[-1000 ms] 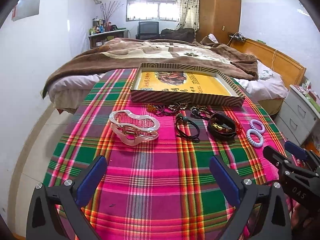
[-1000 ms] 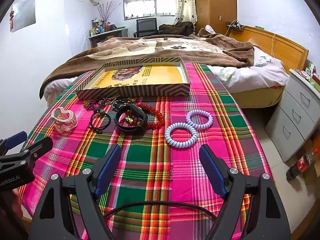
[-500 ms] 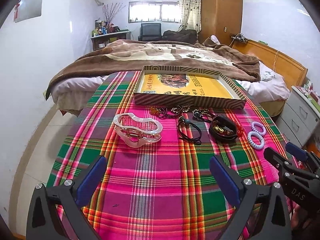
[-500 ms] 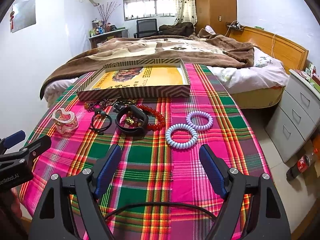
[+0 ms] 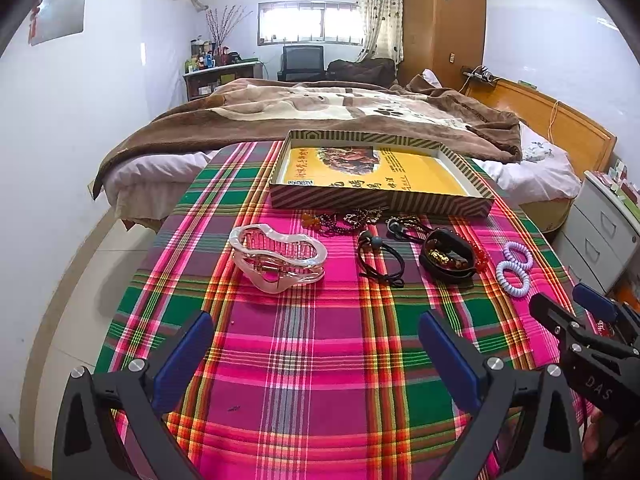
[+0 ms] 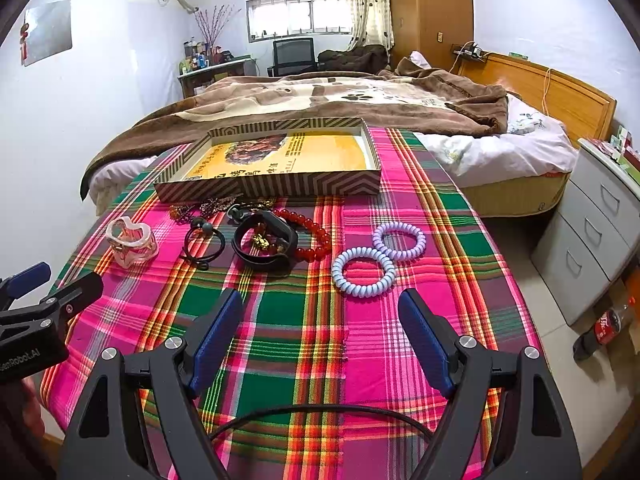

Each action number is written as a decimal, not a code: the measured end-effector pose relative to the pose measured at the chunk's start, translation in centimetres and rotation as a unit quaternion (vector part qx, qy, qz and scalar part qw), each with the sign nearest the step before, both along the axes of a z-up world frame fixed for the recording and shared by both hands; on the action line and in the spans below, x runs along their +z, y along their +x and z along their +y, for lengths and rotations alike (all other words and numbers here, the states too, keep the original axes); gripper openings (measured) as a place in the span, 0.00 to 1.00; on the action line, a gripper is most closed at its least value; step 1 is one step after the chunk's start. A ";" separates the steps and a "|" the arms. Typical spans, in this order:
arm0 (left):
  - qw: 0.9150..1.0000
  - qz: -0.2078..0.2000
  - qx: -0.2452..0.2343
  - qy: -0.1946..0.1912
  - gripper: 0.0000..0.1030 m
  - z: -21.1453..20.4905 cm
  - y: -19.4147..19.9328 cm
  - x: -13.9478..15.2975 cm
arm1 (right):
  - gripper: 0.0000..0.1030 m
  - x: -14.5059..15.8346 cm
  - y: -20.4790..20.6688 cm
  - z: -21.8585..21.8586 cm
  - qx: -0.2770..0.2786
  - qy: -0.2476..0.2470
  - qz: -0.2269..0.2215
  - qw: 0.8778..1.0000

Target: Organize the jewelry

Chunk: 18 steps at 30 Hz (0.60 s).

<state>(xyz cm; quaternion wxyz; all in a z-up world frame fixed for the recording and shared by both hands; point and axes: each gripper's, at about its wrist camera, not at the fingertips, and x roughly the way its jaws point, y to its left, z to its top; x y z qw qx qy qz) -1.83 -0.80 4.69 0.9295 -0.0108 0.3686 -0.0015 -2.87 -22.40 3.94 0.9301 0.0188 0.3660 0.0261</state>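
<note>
Left gripper (image 5: 316, 354) low in frame, level, fingers spread wide, empty. Right gripper (image 6: 320, 338) likewise spread, empty. Hair claw (image 5: 278, 258), bracelets (image 6: 280, 244), coil ties (image 6: 364, 270) mid-frame before box (image 5: 380, 200).

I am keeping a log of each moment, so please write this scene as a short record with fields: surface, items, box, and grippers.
surface: plaid cloth over a table
items: clear hair clip, black hair tie, black band, red beads, blue coil, purple coil, dark beaded pieces
box: striped box, behind the items, no jewelry inside
left gripper: open, above bare cloth
right gripper: open, before the blue coil
</note>
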 end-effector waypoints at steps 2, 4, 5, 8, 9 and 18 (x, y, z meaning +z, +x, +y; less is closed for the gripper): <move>1.000 0.001 -0.001 0.000 1.00 0.0 0.0 0.0 | 0.78 0.0 0.0 0.0 -0.001 0.000 0.000 1.000; 1.000 0.002 -0.002 -0.001 1.00 0.0 0.1 -0.1 | 0.78 0.0 0.0 0.0 -0.002 0.000 0.000 1.000; 1.000 0.002 -0.002 0.000 1.00 -0.1 0.0 -0.1 | 0.78 0.0 -0.1 0.0 -0.003 0.000 0.000 1.000; 1.000 0.002 -0.002 -0.001 1.00 -0.1 0.1 -0.1 | 0.78 0.0 -0.1 0.0 -0.004 0.000 0.000 1.000; 1.000 0.002 -0.001 0.000 1.00 -0.1 0.1 -0.1 | 0.78 0.0 -0.1 0.0 -0.004 -0.001 0.000 1.000; 1.000 0.003 -0.001 -0.001 1.00 -0.1 0.1 -0.3 | 0.78 -0.1 0.0 0.0 -0.003 -0.002 0.003 1.000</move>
